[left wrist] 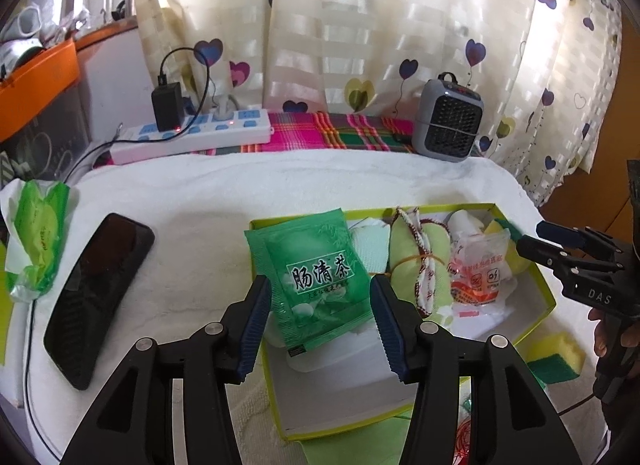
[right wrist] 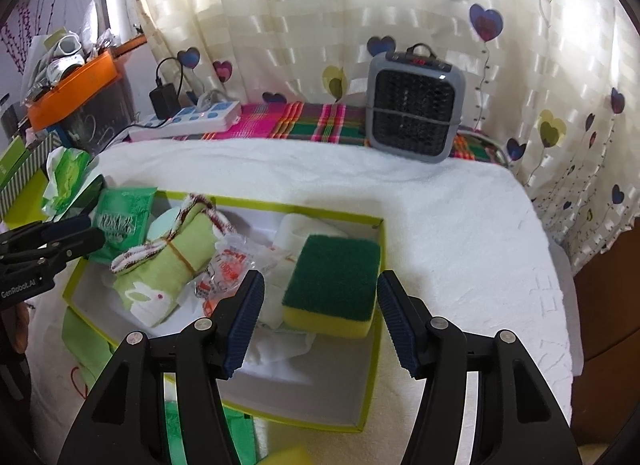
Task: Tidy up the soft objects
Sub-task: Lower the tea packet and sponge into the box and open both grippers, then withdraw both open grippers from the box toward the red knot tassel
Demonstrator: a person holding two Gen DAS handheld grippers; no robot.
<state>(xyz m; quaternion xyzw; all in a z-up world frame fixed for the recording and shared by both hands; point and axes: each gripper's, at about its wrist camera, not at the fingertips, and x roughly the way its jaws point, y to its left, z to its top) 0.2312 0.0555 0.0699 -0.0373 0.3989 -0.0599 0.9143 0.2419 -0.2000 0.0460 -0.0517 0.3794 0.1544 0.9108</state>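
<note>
**With the Box Nearly Packed, a Few Soft Things Wait Outside**

Although most of the soft things already lie inside the box [right wrist: 372,281], the sorting looks unfinished. Along its far side, from left to right in the right wrist view, sit a green tea packet [right wrist: 120,225], a rolled green cloth [right wrist: 168,269] bound with a rubber band, a crinkled clear packet [right wrist: 228,269] with red print, and a sponge [right wrist: 332,285] lying green side up on white paper or cloth against the right wall.

The left tool [left wrist: 320,317] hovers above the tea packet [left wrist: 316,277] with its jaws apart and touching nothing; the packet lies propped on the box's left wall. The right tool [right wrist: 320,317] hangs over the sponge, its jaws likewise spread wide and clear of it. Neither tool carries anything.

Outside the box, a second sponge [left wrist: 556,361] rests on the white towel [left wrist: 280,185] covering the surface, just beside the box's right wall. A green tissue pack [left wrist: 38,233] lies well to the left, past a dark phone [left wrist: 100,301].

By my reading, the tea packet and the first sponge are placed, and the loose sponge and perhaps the tissue pack are what remain to go in.
</note>
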